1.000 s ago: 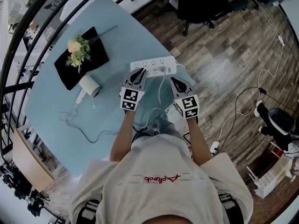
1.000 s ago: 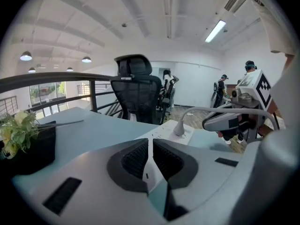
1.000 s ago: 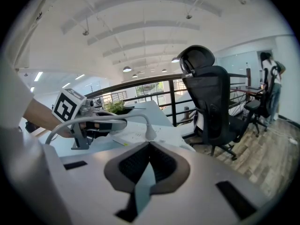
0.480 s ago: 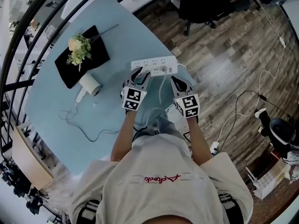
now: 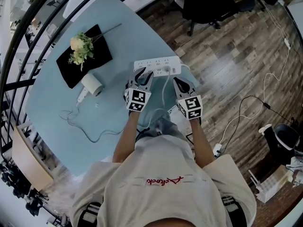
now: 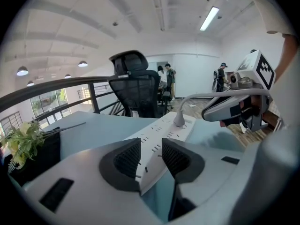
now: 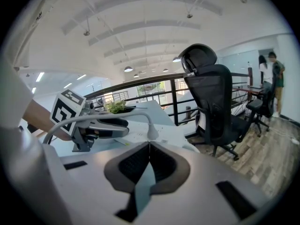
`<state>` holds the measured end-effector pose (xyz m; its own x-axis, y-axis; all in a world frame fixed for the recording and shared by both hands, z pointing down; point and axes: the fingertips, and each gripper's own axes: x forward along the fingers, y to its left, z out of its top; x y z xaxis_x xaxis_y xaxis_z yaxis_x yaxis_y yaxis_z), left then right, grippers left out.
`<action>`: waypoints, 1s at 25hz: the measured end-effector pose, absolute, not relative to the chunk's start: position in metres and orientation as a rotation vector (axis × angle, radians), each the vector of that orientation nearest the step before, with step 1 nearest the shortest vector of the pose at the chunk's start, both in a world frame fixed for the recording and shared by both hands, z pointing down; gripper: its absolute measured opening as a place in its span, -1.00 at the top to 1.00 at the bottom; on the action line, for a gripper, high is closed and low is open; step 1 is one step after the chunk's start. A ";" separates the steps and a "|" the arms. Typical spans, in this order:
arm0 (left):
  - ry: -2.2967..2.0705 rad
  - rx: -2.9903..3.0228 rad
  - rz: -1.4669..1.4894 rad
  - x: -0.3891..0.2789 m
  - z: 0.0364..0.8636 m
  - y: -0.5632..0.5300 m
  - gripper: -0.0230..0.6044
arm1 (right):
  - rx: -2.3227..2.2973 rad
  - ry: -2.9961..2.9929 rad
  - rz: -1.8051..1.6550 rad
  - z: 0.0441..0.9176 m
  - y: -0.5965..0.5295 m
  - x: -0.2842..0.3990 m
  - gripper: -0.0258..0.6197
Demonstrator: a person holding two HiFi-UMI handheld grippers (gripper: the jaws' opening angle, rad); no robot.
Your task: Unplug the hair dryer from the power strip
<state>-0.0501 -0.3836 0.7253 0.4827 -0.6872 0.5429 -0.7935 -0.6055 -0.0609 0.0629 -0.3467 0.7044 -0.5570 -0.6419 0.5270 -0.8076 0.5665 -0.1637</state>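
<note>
One plug (image 6: 179,120) in power strip (image 5: 147,64), flowers (image 5: 79,49) beyond

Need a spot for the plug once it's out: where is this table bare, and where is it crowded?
Bare table lies beyond the black tray and the power strip, and again between the looped cord and the near edge. Crowded: the strip's near side, where the just-opened left tongs, the right tongs and the plugged cable meet.

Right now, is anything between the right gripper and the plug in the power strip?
Nothing visible. The right gripper, jaws shut, faces the plug in the power strip across bare table; the plug's cable arcs off sideways, clear of the path.
</note>
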 end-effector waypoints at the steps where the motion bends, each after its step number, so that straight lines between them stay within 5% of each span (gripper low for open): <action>1: -1.279 2.529 0.789 -0.050 0.725 -0.384 0.49 | 1.172 -2.394 0.548 0.704 -0.346 0.063 0.86; 4: -1.278 2.530 0.788 -0.050 0.724 -0.383 0.49 | 1.153 -2.422 0.532 0.703 -0.344 0.060 0.86; 7: -1.280 2.530 0.788 -0.051 0.724 -0.382 0.49 | 1.142 -2.425 0.518 0.705 -0.342 0.057 0.45; 25: -1.282 2.530 0.788 -0.049 0.724 -0.384 0.49 | 1.106 -2.386 0.464 0.714 -0.371 0.040 0.40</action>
<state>-0.0493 -0.3837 0.7242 0.4824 -0.6887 0.5413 -0.7940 -0.6047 -0.0618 0.0402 -0.3711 0.7145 -0.5665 -0.6211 0.5416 -0.7789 0.6182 -0.1057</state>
